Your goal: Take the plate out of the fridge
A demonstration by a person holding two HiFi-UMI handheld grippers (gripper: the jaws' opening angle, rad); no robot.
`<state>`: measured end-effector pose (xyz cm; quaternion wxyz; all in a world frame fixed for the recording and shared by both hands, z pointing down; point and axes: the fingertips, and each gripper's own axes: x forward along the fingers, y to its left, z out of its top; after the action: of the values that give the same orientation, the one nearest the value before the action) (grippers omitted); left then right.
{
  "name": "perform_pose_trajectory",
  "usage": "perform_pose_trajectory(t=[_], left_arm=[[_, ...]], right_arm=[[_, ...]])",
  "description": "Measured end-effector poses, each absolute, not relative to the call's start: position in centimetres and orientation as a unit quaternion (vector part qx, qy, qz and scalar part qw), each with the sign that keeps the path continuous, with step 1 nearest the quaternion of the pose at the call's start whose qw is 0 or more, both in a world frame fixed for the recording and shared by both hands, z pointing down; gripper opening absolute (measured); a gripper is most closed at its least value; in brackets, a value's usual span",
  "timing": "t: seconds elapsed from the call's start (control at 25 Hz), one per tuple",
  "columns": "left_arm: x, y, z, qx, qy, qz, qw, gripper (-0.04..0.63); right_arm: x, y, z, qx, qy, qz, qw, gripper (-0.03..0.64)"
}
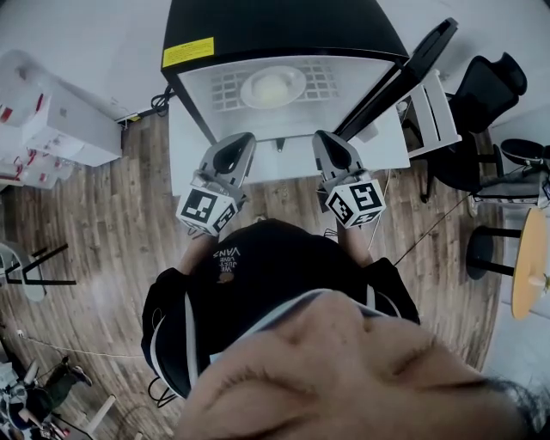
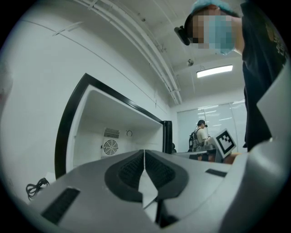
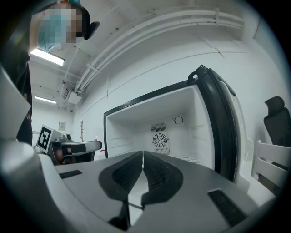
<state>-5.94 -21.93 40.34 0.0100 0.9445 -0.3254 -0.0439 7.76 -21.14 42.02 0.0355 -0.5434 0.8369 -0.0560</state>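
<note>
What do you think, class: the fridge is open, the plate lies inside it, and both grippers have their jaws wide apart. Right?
Wrong on the jaws. The left gripper is shut, as the left gripper view shows, and the right gripper is shut, as the right gripper view shows. The fridge is open and the plate lies inside it.

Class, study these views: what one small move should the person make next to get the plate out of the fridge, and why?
Probably open both grippers' jaws. The round white plate lies on the wire shelf inside the open black fridge. The left gripper and right gripper sit just outside it, jaws together and empty, so neither can take the rim yet.
</note>
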Motion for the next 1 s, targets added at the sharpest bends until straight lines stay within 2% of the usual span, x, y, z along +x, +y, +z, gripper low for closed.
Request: perform_pose_trajectory(t=[0.4,1.0], left_arm=[[-6.8,-24.0,40.9,0.949,-0.313,-0.035,0.010,0.020],[-4.4,-26.7,40.8,0.943,-0.329,-0.035,0.018,0.020]], right_arm=[[7.5,-22.6,42.6,-0.557,0.828,-0.058,0.031,0.012],[9.1,-25.9,41.9,-0.535,0.843,-0.052,0.023,0.012]])
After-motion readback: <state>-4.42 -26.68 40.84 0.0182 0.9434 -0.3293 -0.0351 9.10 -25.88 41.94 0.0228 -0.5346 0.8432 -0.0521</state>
